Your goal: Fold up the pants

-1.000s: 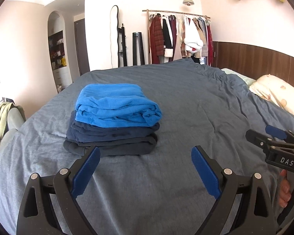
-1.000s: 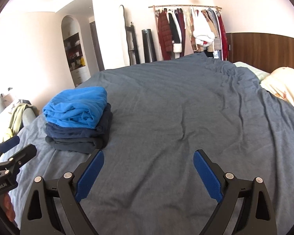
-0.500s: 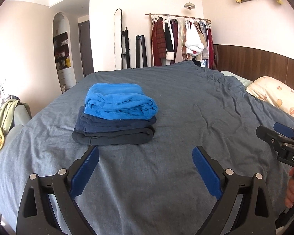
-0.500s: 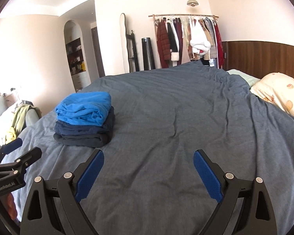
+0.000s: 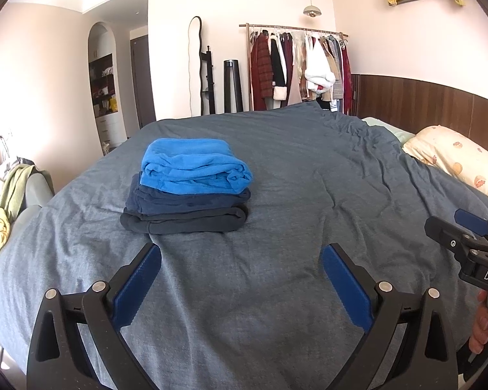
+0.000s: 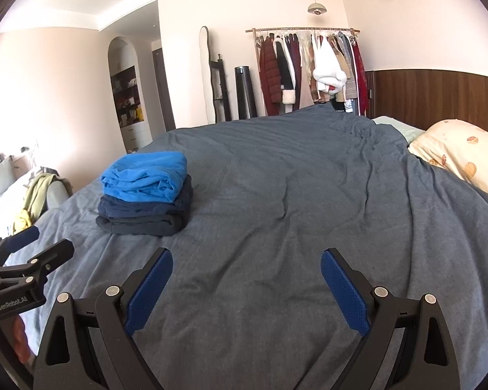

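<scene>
Both tongs hang above the grey bed cover, each spread wide and holding nothing. Ahead of the left tongs, slightly to their left, sits a stack of folded pants: bright blue on top, navy beneath, dark grey at the bottom. From the right tongs the stack lies forward and well left.

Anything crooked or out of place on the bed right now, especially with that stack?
Nothing stands out. The stack of three folded garments sits squarely on the grey duvet, bright blue piece on top, its edges a little loose. The left gripper and right gripper are open and hold nothing.
</scene>
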{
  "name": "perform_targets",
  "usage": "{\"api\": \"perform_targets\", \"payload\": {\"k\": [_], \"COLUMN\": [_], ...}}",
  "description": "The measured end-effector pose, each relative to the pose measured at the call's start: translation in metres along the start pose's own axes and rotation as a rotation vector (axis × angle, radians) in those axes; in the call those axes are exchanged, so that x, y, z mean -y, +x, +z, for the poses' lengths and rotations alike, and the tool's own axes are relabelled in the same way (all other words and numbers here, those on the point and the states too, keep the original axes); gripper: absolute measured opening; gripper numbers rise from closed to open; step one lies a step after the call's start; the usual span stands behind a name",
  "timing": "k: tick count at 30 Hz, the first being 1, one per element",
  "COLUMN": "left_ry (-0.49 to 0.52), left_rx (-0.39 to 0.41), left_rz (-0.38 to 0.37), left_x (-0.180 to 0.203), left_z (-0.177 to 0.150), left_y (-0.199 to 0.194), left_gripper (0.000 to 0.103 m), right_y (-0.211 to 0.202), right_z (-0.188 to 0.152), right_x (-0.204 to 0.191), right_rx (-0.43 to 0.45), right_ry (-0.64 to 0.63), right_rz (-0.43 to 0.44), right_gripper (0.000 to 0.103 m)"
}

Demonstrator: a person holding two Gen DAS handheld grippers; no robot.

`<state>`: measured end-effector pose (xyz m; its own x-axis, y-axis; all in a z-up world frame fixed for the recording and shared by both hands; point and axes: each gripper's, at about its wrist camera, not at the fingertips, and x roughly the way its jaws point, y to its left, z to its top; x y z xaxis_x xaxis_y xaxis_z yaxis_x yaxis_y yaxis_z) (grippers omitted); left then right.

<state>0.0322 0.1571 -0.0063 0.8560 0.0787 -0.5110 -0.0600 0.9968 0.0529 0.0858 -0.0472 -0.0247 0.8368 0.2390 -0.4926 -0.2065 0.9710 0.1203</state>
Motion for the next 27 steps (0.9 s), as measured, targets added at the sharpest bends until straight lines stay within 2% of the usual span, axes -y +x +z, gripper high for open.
{"api": "perform_targets", "payload": {"k": [12, 27], "left_ry": [0.007, -0.003], "left_rx": [0.0, -0.009], "left_rz": [-0.009, 0.019], "left_x": [0.0052, -0.0011], "left_z": [0.0007, -0.0028], "left_y": [-0.0022, -0.0041], "left_gripper": [0.101, 0.103], "right_y": [-0.0082, -0.0081], "right_z": [-0.0023, -0.0023], "right_x": [0.0057, 0.0046], "right_rx": [0.013, 0.012], "right_ry": [0.015, 0.012], "right_rz": [-0.009, -0.013], "right_gripper": [0.093, 0.093]}}
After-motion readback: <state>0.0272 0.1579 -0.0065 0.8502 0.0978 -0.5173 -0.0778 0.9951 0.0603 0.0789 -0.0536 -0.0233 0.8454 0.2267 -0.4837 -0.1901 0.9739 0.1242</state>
